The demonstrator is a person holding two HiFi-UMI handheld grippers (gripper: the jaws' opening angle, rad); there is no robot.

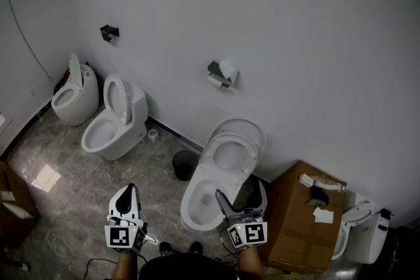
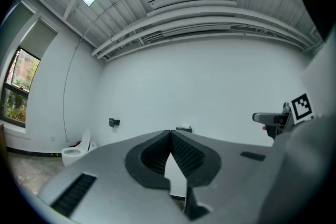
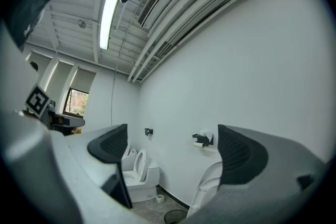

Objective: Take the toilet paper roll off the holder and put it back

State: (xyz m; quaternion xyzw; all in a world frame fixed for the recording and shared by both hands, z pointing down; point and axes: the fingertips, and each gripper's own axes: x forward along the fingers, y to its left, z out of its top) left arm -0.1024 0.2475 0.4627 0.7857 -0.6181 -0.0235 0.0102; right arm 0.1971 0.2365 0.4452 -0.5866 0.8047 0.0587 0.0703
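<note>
Head view is showing the toilet paper roll (image 1: pixel 228 70) on its holder (image 1: pixel 215 69); left gripper view is barely catching it (left claw (image 2: pixel 170 136) closed, empty); right claw (image 3: pixel 173 152) is gaping open, empty.

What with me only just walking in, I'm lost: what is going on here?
A person holds two grippers, facing a white wall lined with toilets. The left gripper is shut and empty; the right gripper is open and empty. The toilet paper roll sits on its wall holder above the nearest toilet, well clear of both grippers.
</note>
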